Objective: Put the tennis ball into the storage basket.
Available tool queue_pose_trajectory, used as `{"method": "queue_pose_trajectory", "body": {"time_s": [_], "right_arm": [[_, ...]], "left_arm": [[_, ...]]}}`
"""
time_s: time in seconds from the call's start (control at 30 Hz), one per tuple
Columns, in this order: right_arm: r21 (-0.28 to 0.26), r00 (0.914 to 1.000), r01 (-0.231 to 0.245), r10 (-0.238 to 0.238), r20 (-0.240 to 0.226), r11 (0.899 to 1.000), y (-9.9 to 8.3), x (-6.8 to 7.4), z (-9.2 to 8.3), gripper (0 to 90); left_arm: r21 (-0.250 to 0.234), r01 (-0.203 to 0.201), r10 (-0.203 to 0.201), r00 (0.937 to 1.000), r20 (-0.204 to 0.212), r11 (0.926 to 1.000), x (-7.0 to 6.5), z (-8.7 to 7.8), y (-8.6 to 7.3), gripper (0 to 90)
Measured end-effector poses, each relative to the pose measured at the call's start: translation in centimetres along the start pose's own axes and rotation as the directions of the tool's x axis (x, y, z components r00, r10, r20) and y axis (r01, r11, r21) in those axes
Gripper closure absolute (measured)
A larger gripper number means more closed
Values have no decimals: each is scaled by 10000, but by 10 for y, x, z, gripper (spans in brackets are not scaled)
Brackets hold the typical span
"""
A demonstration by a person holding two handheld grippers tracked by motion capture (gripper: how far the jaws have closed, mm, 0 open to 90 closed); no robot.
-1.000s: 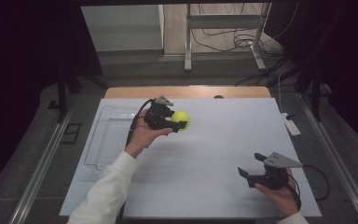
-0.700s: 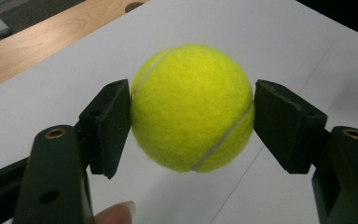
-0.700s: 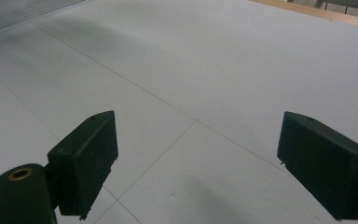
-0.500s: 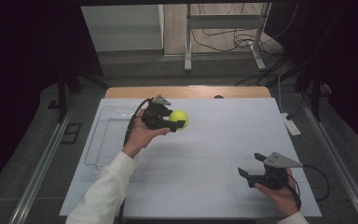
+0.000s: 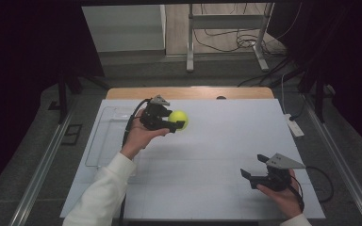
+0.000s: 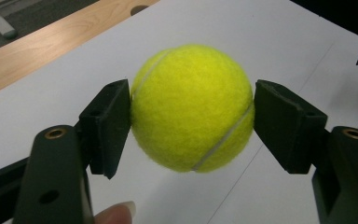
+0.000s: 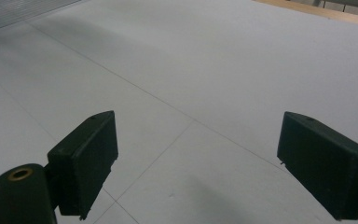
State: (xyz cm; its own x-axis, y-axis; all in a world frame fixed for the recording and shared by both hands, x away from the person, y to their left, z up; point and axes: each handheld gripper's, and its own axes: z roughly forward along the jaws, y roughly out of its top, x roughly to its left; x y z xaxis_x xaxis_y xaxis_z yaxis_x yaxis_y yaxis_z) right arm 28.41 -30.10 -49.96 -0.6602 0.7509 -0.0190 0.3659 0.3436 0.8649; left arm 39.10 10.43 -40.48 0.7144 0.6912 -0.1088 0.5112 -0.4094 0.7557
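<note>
A yellow-green tennis ball (image 6: 192, 107) with a pale seam, black jaws, a white table (image 5: 226, 141)

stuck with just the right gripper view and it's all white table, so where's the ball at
Observer: The tennis ball is between the left gripper's jaws, toward the table's far left.
Operator: is it actually gripped
Observer: The left gripper view shows both pads pressed against the ball's sides.
Operator: on the table or in the air
Observer: In the air; the left gripper view shows white table under the ball.
Operator: anything near it
Observer: A clear tray lies at the table's left edge, beside that hand.
</note>
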Motion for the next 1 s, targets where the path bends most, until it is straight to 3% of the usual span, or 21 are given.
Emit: {"method": "queue_pose_trajectory", "body": {"time_s": [0.23, 0.4, 0.57, 1.0], "right_arm": [[-86, 9995, -295, 296, 148, 9995, -1, -1, -1, 125], [-70, 9989, -414, 416, 219, 9991, -2, -2, -1, 125], [-15, 9991, -369, 369, 183, 9993, -2, -2, 0, 125], [18, 9994, -302, 302, 174, 9995, -3, -3, 0, 126]], "left_arm": [[-295, 187, -191, 9997, -140, 9994, 10, -20, 1, 308], [-593, 432, -435, 9990, -37, 9973, 18, -24, -5, 308], [-374, 516, -522, 9985, -147, 9980, 20, -24, -14, 308], [-424, 659, -678, 9967, -445, 9969, 27, -38, -21, 308]]}}
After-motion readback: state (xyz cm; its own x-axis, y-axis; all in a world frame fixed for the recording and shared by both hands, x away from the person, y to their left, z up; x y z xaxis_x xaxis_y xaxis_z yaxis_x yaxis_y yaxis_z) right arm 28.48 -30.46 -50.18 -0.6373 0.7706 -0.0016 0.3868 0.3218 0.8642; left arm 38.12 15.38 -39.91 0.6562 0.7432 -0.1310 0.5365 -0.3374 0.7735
